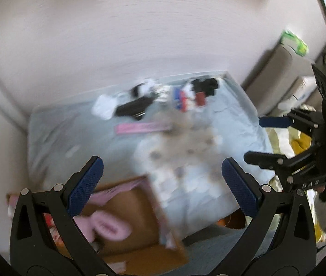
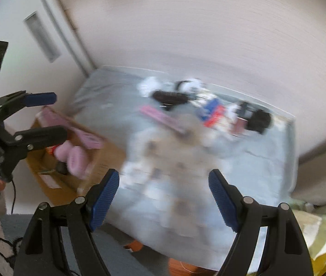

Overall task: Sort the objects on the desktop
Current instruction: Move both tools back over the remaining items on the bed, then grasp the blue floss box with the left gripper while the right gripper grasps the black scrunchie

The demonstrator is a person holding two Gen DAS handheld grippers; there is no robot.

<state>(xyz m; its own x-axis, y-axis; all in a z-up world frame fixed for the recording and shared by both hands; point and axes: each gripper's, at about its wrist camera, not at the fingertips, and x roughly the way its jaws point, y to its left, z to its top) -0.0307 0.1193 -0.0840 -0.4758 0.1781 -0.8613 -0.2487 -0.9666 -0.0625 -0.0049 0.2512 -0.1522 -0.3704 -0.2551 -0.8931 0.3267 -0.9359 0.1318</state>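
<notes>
Above the table [image 1: 55, 138], the left wrist view shows the left gripper [image 1: 163, 179] spread and empty, poised over blurred clutter [image 1: 163, 96] at the table's far edge. From the right wrist view, the right gripper [image 2: 164, 194] hangs likewise spread, a cardboard box [image 2: 55, 179] beside the table, probably for sorted items.

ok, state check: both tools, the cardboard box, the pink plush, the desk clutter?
left tool: open, nothing between the fingers
right tool: open, nothing between the fingers
cardboard box: open at the top, beside the table
pink plush: lying inside the box
desk clutter: loose on the table, far side; too blurred to identify
</notes>
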